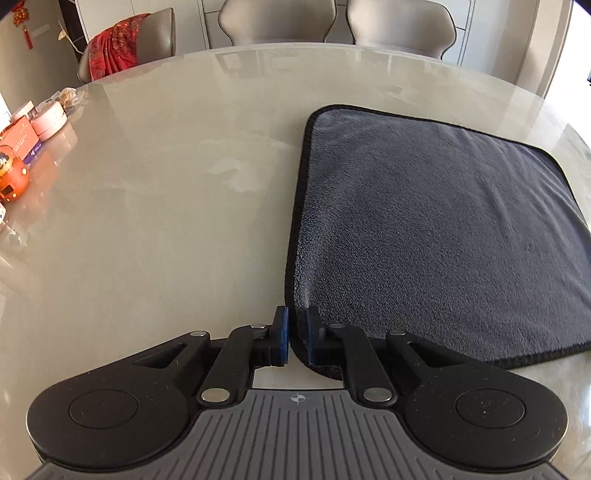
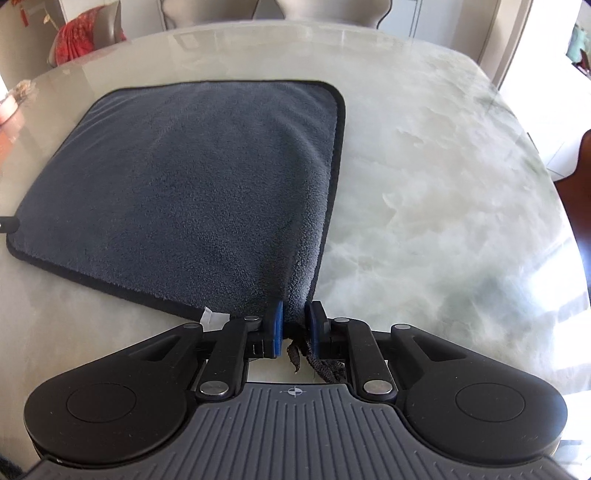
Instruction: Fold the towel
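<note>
A dark grey towel (image 1: pixel 436 236) with a black hem lies spread on a glossy marble table (image 1: pixel 166 206). In the left wrist view my left gripper (image 1: pixel 296 338) stands at the towel's near left corner; its blue pads are close together with the black hem between them. In the right wrist view the towel (image 2: pixel 192 192) lies to the left, and my right gripper (image 2: pixel 294 332) is shut on its near right corner, which is lifted and bunched between the pads. A white label (image 2: pixel 212 316) sticks out at the near hem.
Boxes, a pink tin (image 1: pixel 48 120) and an orange toy (image 1: pixel 13 177) sit at the table's far left. Beige chairs (image 1: pixel 273 22) stand behind the table, one with a red cloth (image 1: pixel 114 48). The table's rounded edge curves on the right (image 2: pixel 546 173).
</note>
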Tool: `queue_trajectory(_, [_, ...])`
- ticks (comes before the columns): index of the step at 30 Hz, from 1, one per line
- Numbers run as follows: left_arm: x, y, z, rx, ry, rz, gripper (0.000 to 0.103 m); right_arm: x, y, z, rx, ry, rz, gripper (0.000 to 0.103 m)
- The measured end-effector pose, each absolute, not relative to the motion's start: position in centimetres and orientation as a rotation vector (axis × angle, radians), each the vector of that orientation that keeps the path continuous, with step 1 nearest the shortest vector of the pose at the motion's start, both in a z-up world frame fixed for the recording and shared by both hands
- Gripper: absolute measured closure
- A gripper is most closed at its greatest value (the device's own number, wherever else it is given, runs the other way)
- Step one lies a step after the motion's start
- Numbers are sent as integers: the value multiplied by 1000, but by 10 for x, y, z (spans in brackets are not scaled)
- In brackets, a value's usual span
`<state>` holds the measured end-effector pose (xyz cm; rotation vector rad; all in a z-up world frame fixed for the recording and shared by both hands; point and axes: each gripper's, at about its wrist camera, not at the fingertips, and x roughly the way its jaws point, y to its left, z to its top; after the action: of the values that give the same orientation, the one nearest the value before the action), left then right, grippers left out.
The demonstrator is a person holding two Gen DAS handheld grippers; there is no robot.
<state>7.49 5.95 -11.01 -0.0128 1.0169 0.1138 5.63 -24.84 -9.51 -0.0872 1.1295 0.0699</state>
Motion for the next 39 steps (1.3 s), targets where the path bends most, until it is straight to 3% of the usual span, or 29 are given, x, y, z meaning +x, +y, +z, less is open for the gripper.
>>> queue_trajectory(3, [70, 60, -109, -4, 1021, 112, 91, 56, -252, -92, -113, 1146, 50, 79])
queue_trajectory(8, [72, 72, -94, -10, 998, 116, 88, 66, -265, -76, -155, 1125, 10, 75])
queue_trajectory(11, [81, 74, -83, -2, 949, 107, 65, 84, -273, -67, -114, 1052, 24, 70])
queue_trajectory(13, [94, 73, -73, -7, 886, 84, 41, 103, -270, -64, -93, 999, 67, 70])
queue_trajectory(18, [156, 58, -73, -13, 762, -26, 40, 162, -253, -72, -64, 908, 170, 70])
queue_trajectory(27, [226, 41, -96, -43, 752, -127, 40, 233, -248, -89, -62, 892, 188, 70])
queue_trajectory(39, [266, 45, -127, -52, 850, -99, 40, 262, -256, -111, -112, 925, 157, 65])
